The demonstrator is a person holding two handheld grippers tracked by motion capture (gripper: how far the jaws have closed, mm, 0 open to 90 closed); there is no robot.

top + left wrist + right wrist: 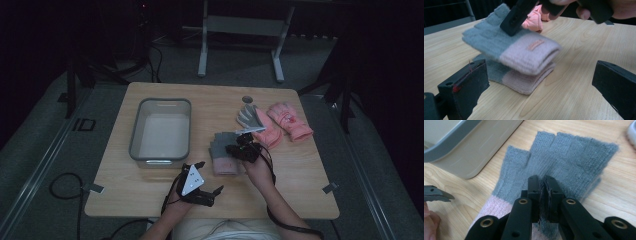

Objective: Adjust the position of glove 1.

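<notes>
A grey fingerless glove with a pink cuff [506, 47] hangs just above a matching glove [519, 80] that lies flat on the wooden table. My right gripper [543, 185] is shut on the upper glove's [564, 157] grey palm, pinching the knit between its pads. From above, the right gripper [239, 145] sits over the glove pair [222, 150] at the table's middle. My left gripper [210, 176] rests near the front edge, open, with nothing between its jaws. In the left gripper view, the left gripper [536, 85] faces the cuffs of both gloves from close by.
A grey plastic tray [160, 130] stands empty on the left half of the table; its wall [461, 150] is close to the held glove. A pale grey glove [250, 117] and two pink gloves [290, 120] lie at the back right.
</notes>
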